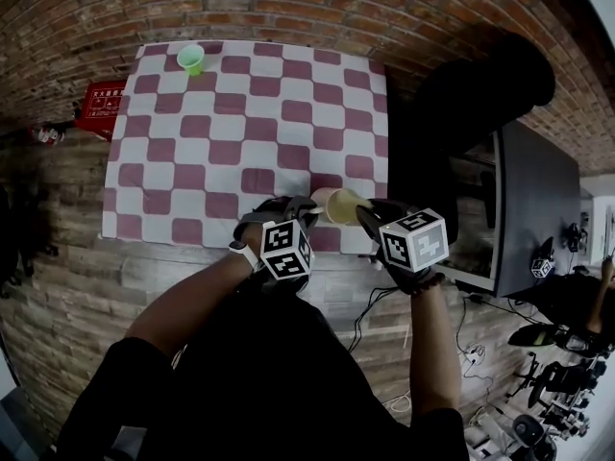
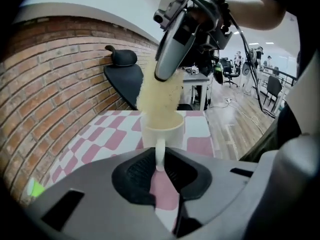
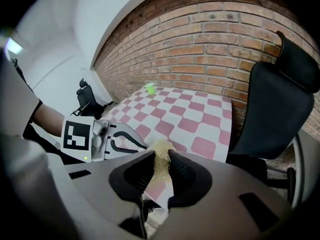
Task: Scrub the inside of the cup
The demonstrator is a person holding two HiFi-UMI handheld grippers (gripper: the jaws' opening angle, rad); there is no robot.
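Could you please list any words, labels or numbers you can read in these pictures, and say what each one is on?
Red box beside the pink-and-white checked cloth: white print, too small to read.
Two white marker cubes: black square patterns, no words.
Nothing else is legible.

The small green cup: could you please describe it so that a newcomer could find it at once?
Start at the pink-and-white checked tablecloth set against the brick wall. The green cup stands alone at its far left corner, beside the wall. It is the only green thing on it; the cream mug is at the near edge.
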